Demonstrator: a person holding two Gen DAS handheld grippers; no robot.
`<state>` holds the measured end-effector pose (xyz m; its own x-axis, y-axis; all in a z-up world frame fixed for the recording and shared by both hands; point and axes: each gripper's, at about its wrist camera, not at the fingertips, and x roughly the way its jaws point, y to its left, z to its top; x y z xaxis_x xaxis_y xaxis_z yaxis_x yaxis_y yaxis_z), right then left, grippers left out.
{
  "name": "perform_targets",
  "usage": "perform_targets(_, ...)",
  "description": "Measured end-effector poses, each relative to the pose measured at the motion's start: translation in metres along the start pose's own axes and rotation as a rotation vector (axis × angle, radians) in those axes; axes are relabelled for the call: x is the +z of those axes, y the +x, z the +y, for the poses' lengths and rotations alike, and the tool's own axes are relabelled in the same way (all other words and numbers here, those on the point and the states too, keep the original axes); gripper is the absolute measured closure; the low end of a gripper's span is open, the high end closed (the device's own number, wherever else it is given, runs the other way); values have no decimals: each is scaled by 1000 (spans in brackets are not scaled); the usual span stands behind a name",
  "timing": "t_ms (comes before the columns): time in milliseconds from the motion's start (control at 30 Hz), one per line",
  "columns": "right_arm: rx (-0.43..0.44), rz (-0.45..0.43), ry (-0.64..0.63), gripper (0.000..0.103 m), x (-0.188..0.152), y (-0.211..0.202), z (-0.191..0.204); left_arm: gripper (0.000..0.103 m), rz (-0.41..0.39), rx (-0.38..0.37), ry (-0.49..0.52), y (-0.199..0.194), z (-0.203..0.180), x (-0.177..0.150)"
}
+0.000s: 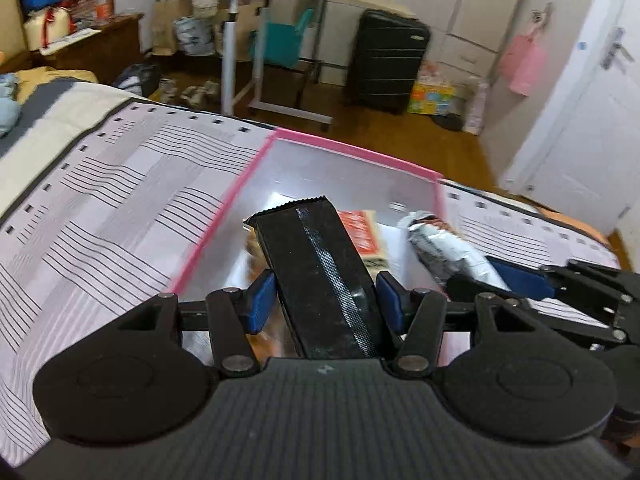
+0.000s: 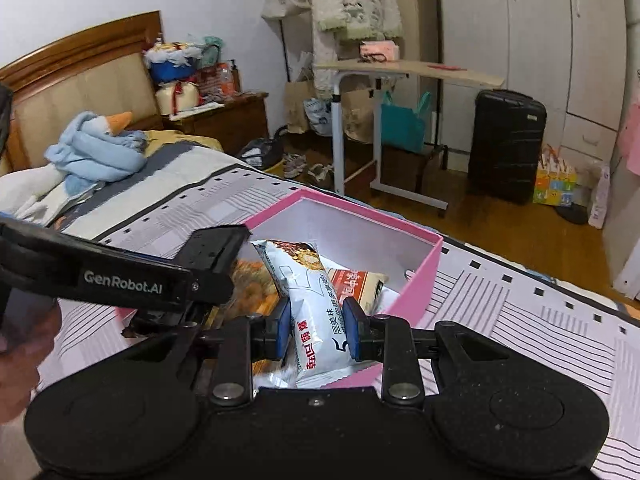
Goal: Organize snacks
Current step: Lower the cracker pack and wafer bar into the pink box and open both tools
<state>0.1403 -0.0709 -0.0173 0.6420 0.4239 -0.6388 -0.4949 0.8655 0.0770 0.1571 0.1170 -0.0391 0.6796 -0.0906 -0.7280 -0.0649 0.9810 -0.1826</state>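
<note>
Both tilted down over the pink box (image 2: 424, 272). Left gripper (image 1: 326, 300) partly closed, pads clamping a black snack packet (image 1: 320, 272) that juts ahead above the box. Right gripper (image 2: 318, 328) squeezed tight on a white-blue snack packet (image 2: 316, 320), angled ahead-left over more snacks inside.

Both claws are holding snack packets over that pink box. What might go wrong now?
The left gripper and right gripper crowd the same pink box, so they could bump. The black packet or the white packet, pinched only at the lower end, might slip. Dropped carelessly, they could crush snacks already inside.
</note>
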Motion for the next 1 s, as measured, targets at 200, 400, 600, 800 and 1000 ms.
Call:
perform_targets(200,-22,51,57,69,2,44,1,49,18,-55,-40,36,14,17)
perform_targets(400,20,30,73,40,-2,49,-1,46,99,-69,-46,57,15,17)
perform_targets(600,49,-26,125,33,-11,13,-14,37,55,-65,0,33,13,10)
perform_targets(800,41,-67,110,33,-18,-27,-13,37,16,-55,36,2,5,3)
perform_targets(1000,29,-121,133,33,-26,-74,-13,37,-18,-51,82,-36,-9,-5)
